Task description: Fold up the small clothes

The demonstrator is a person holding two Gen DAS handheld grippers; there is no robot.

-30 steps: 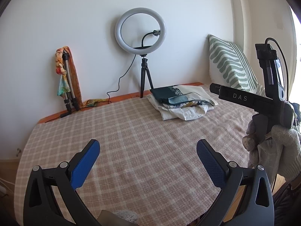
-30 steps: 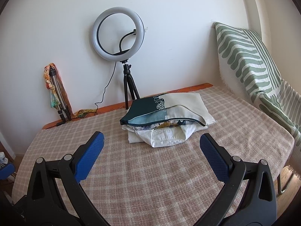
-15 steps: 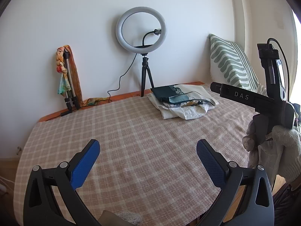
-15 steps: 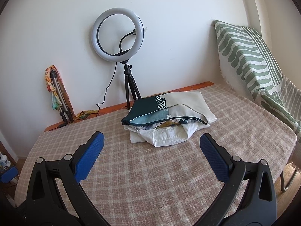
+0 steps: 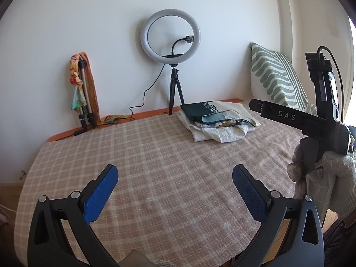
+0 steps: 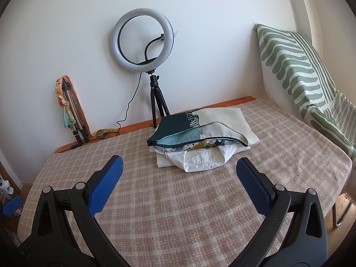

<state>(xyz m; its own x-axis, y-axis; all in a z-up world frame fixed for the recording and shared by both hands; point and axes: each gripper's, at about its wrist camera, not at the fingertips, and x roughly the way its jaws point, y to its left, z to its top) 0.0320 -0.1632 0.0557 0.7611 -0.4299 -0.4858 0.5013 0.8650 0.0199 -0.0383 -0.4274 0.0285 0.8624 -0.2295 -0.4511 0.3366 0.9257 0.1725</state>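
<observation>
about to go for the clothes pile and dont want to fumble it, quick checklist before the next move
1. Left gripper jaws open and holding nothing: ok.
2. Right gripper jaws open and holding nothing: ok.
3. Pile of clothes in view, ahead of the right gripper: ok.
4. Checked cloth bare between jaws and pile: ok.
5. Ring light on its tripod stands just behind the pile, could get knocked: not ok.
6. How many garments are in the pile: cannot tell.
</observation>
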